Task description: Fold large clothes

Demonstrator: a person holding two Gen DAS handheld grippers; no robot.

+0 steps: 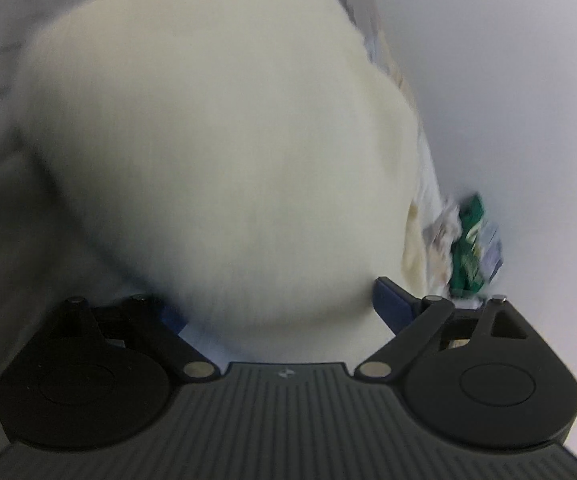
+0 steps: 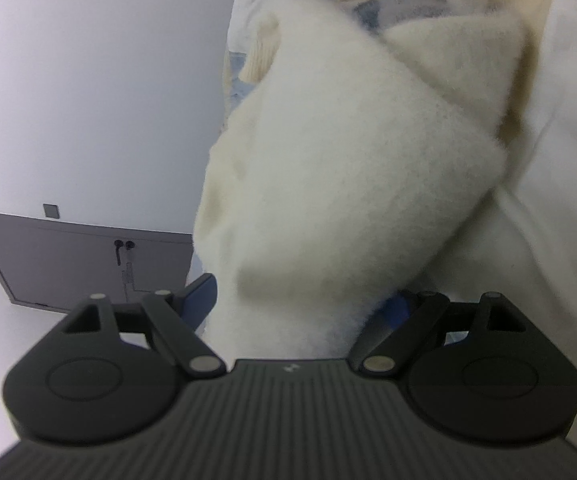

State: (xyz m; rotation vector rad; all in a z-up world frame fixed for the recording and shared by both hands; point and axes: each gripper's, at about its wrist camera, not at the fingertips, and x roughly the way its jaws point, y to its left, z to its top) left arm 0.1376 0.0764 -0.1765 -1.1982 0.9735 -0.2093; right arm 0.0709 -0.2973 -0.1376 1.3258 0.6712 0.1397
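A thick cream fleece garment (image 1: 216, 152) fills the left wrist view, blurred by motion. Its lower end lies between the wide-apart fingers of my left gripper (image 1: 280, 300). The right blue pad (image 1: 392, 304) stands clear of the cloth and the left pad is partly hidden behind it. In the right wrist view the same fleece garment (image 2: 348, 184) runs as a folded bundle down into my right gripper (image 2: 304, 292). There it narrows and fills the gap, touching both blue pads (image 2: 200, 296).
Other cream and patterned cloths (image 2: 256, 60) hang behind the fleece. Smooth white cloth (image 2: 560, 184) lies to the right. A green printed packet (image 1: 472, 248) sits by the left gripper's right finger. A grey cabinet (image 2: 88, 264) stands against a pale wall (image 2: 88, 80).
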